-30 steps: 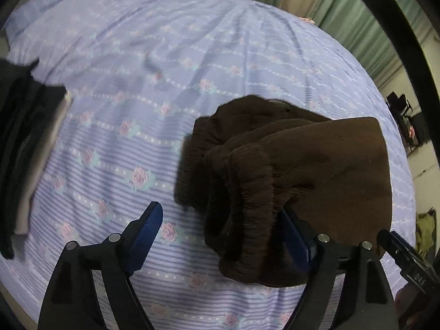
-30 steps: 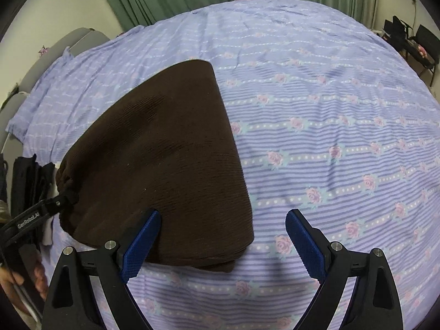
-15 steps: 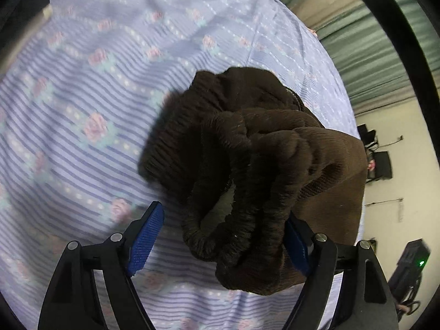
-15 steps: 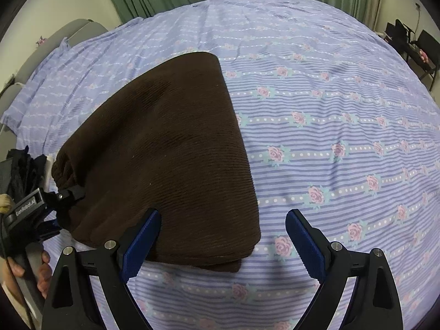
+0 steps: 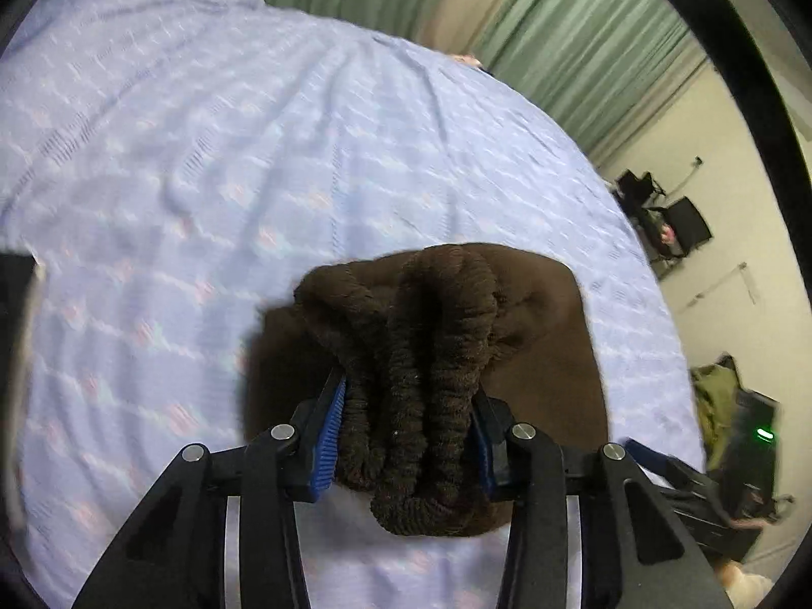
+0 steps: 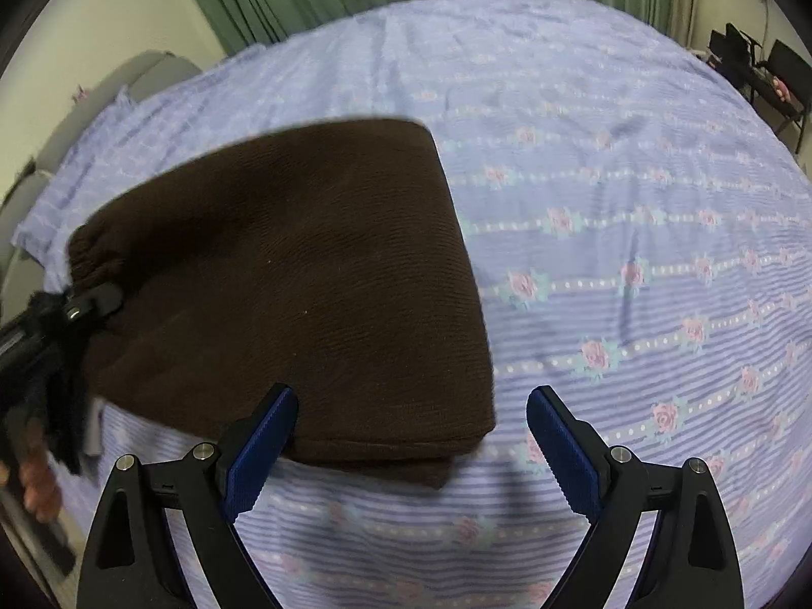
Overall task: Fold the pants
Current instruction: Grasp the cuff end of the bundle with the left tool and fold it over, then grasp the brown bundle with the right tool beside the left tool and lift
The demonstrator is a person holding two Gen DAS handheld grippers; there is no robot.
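The folded brown corduroy pants (image 6: 304,274) lie on the bed's lilac flowered sheet (image 6: 634,203). My left gripper (image 5: 406,436) is shut on the bunched elastic waistband (image 5: 421,355) of the pants (image 5: 538,355), with the blue pads pressed into its folds. In the right wrist view the left gripper (image 6: 76,312) shows at the pants' left end. My right gripper (image 6: 411,436) is open and empty, hovering at the near folded edge of the pants, its left finger (image 6: 259,446) over the fabric.
Green curtains (image 5: 583,40) hang behind the bed. Dark clothing (image 5: 15,274) lies at the left edge of the sheet. Black chairs (image 6: 761,66) and gear (image 5: 746,436) stand on the floor to the right of the bed.
My left gripper has closed on the waistband, which sat between its open jaws before. The pants' left end has shifted. The right gripper stays open and has barely moved.
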